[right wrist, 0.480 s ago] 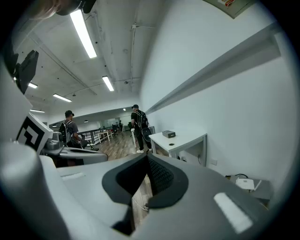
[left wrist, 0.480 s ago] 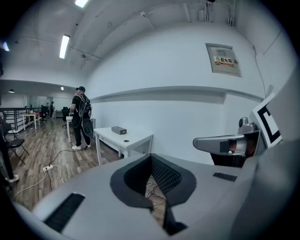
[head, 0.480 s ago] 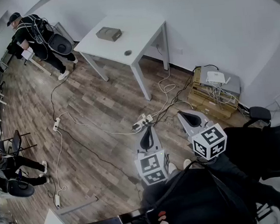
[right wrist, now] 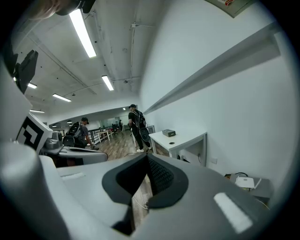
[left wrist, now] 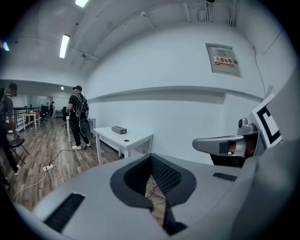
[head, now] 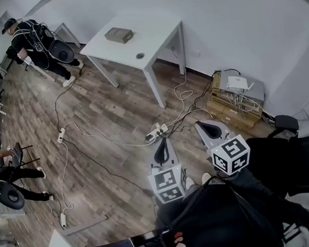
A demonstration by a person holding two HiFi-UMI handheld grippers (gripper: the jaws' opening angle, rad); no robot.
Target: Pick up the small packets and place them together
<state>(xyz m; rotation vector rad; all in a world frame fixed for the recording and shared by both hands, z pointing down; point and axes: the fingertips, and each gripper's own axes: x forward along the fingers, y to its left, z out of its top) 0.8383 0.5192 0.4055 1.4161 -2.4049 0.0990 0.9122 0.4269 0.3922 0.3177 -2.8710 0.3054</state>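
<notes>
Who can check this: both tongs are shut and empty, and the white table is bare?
The white table is not bare: the head view shows a box on it. The left tongs and right tongs are indeed shut and empty.

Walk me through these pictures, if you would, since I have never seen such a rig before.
There is no robot here: a person carries a left hand-held gripper and a right hand-held gripper, each bearing a marker cube. The head view comes from a camera on that person's head, looking down at the wooden floor. The other two views come from cameras riding on each hand-held gripper, looking along its jaws. Both pairs of jaws are together with nothing between them. Ahead stands a white table with a grey box on it; no small packets can be made out. Cables and a power strip lie on the floor, and another person stands near the table.
</notes>
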